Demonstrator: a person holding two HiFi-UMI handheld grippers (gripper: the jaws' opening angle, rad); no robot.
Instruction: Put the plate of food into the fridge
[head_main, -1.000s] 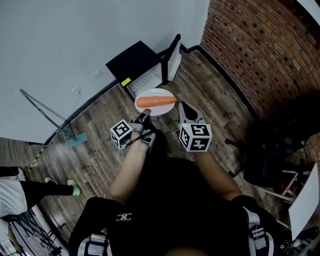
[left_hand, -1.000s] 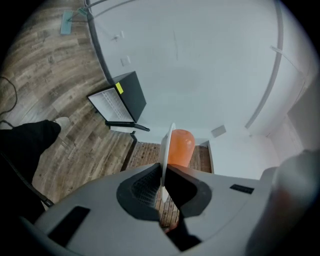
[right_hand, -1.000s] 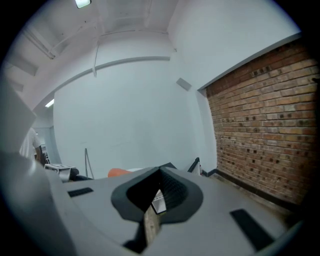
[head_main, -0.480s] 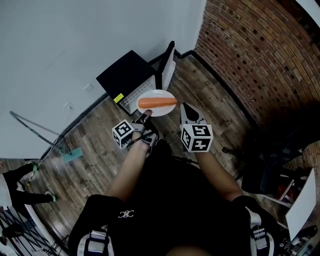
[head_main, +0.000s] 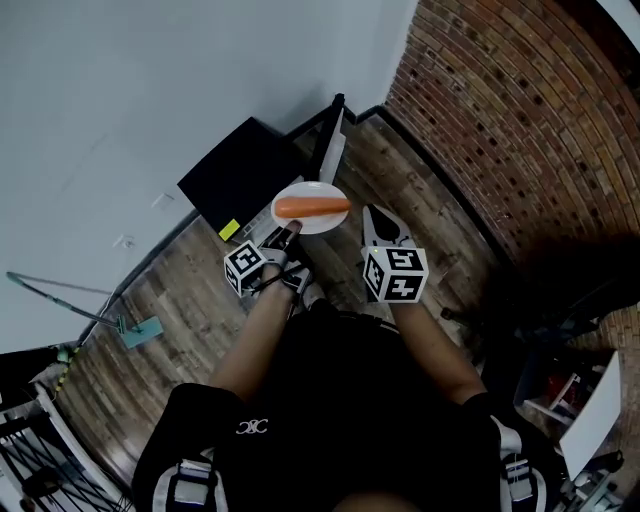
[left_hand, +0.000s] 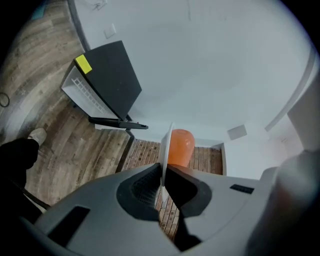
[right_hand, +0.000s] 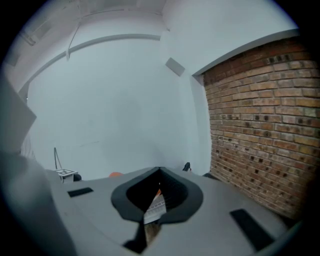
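A white plate with a carrot on it hangs level above the wooden floor. My left gripper is shut on its near rim. In the left gripper view the plate runs edge-on between the pads, and the carrot lies beyond. A small black fridge stands against the white wall just past the plate, its door swung open. The left gripper view shows its white inside. My right gripper is beside the plate on the right, shut and holding nothing.
A brick wall closes the corner on the right. A mop lies on the floor at the left. Dark furniture and clutter stand at the right. The person's shoe is near the fridge.
Both grippers and the plate have come closer to the fridge, which now lies right behind the plate. The mop and the bystander's legs at the left have slid toward the frame's edge.
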